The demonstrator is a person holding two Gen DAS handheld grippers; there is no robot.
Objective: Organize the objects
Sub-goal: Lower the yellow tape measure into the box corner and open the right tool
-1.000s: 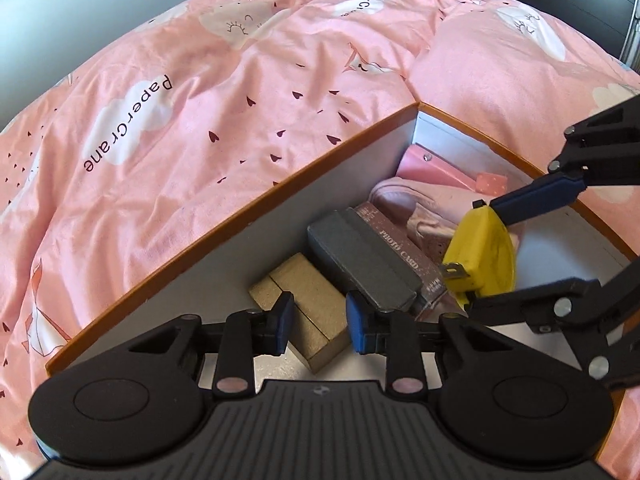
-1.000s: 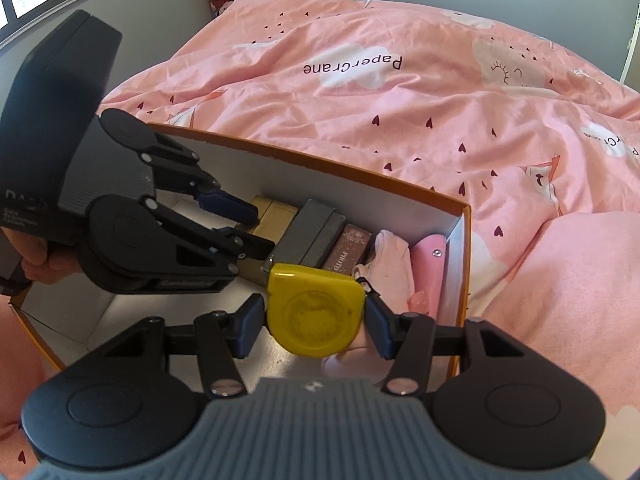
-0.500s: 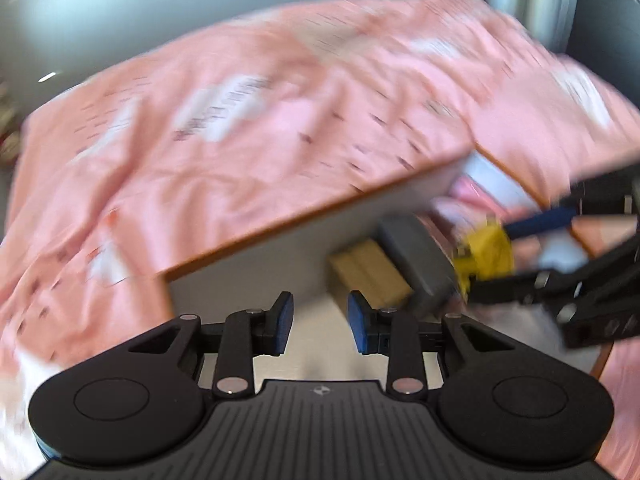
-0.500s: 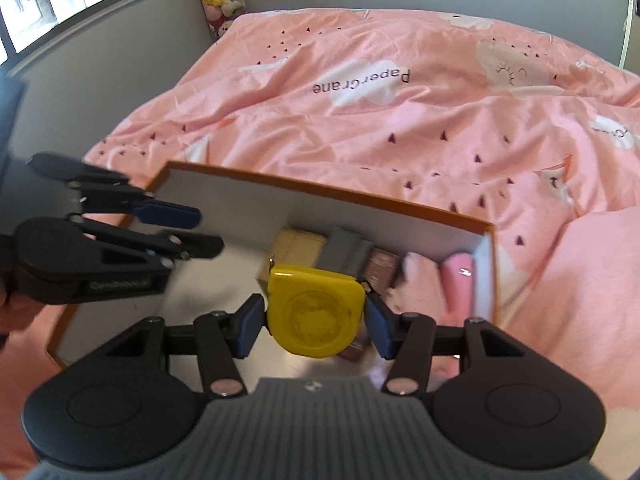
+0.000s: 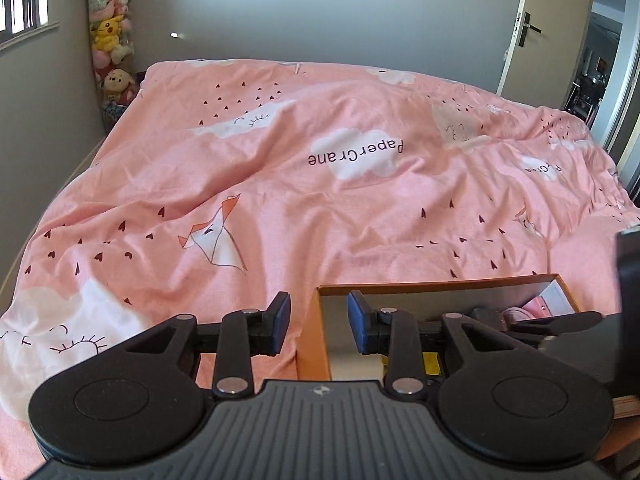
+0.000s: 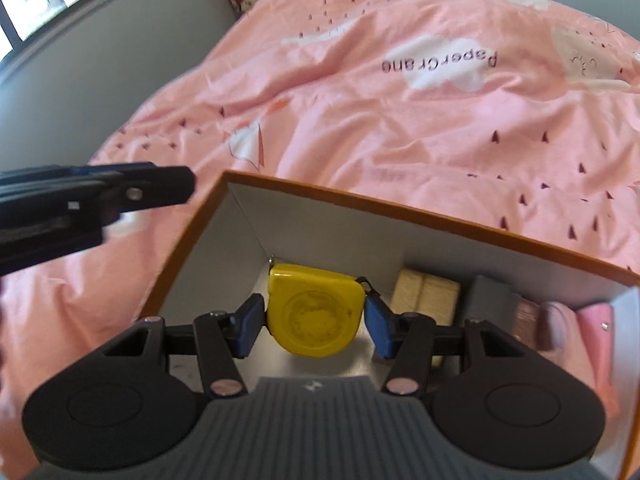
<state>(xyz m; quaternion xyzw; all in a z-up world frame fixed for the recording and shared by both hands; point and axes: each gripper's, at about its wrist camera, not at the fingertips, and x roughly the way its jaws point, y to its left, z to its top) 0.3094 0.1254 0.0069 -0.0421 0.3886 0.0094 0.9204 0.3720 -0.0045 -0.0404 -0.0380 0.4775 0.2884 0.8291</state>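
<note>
Pink duvet [image 5: 280,184] covers bed; orange-rimmed box [image 6: 400,204] near edge. Right gripper [image 6: 314,322] clamps yellow tape measure [image 6: 314,314] inside box's left end, beside tan blocks [image 6: 424,294]. Left gripper [image 5: 314,324] parted, empty, straddling box's left wall.

Glossy yellow plastic tape measure [image 6: 315,317]

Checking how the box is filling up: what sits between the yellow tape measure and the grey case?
In the right wrist view, two tan blocks lie between the tape measure and the grey case.
</note>
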